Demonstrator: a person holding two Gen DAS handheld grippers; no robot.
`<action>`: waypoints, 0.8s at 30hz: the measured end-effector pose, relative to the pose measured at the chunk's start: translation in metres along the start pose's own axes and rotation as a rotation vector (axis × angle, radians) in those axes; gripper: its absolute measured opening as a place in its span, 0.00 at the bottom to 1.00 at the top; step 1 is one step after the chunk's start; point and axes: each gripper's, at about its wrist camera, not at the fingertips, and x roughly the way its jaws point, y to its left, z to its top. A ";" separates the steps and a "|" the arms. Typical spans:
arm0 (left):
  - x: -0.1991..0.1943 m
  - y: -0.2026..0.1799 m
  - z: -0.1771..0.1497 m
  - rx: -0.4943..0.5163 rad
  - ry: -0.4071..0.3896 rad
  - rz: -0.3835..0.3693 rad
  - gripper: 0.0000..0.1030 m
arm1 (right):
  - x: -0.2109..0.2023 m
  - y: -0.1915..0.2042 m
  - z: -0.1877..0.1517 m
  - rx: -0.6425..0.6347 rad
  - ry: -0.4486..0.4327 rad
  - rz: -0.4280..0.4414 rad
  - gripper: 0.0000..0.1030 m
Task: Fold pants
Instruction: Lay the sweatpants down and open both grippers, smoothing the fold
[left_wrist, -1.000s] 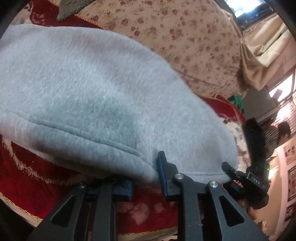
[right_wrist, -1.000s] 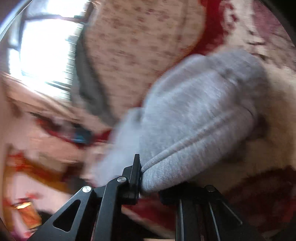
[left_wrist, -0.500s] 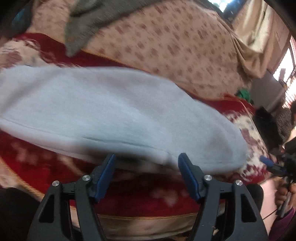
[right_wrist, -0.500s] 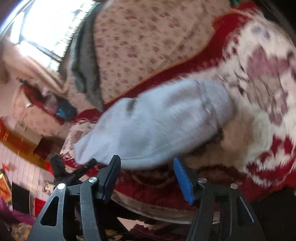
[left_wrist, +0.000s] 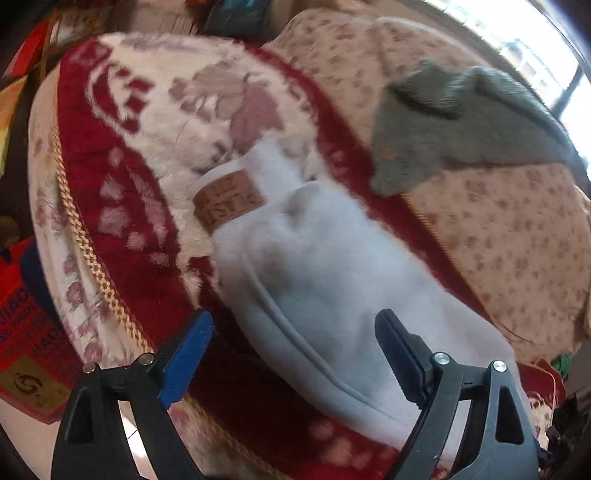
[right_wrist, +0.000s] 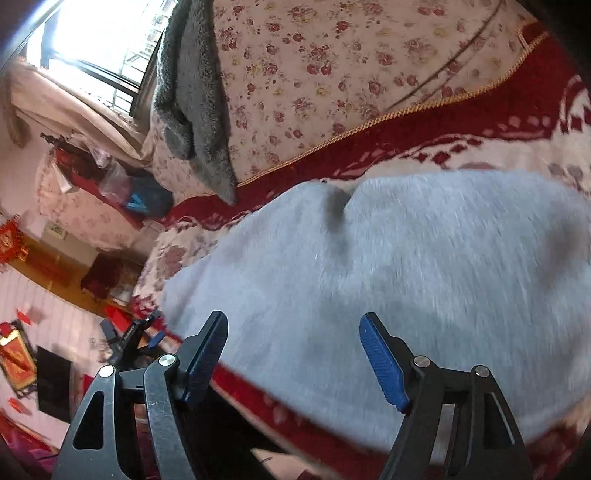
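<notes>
Both the left gripper (left_wrist: 293, 354) and right gripper (right_wrist: 291, 358), jaws just opened wide and empty, hover over the grey pants (left_wrist: 332, 295) lying folded on the red blanket (left_wrist: 122, 177); next comes regrasping an edge for another fold

Bright window (right_wrist: 92, 40) behind a floral-covered bed (right_wrist: 332, 74); red wall decorations (right_wrist: 11, 243).

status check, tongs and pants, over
Left tongs and right tongs just opened, nothing gripped. Grey pants lying loose on red blanket. Nothing in the way.
</notes>
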 end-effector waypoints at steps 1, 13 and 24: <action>0.011 0.003 0.004 -0.001 0.017 0.003 0.86 | 0.005 0.001 0.006 -0.015 -0.004 -0.027 0.77; 0.077 -0.012 0.037 0.107 0.011 0.121 0.86 | 0.063 -0.064 0.070 0.038 0.012 -0.308 0.57; 0.060 -0.013 0.032 0.128 -0.047 0.144 0.88 | 0.030 -0.056 0.065 -0.093 -0.020 -0.292 0.70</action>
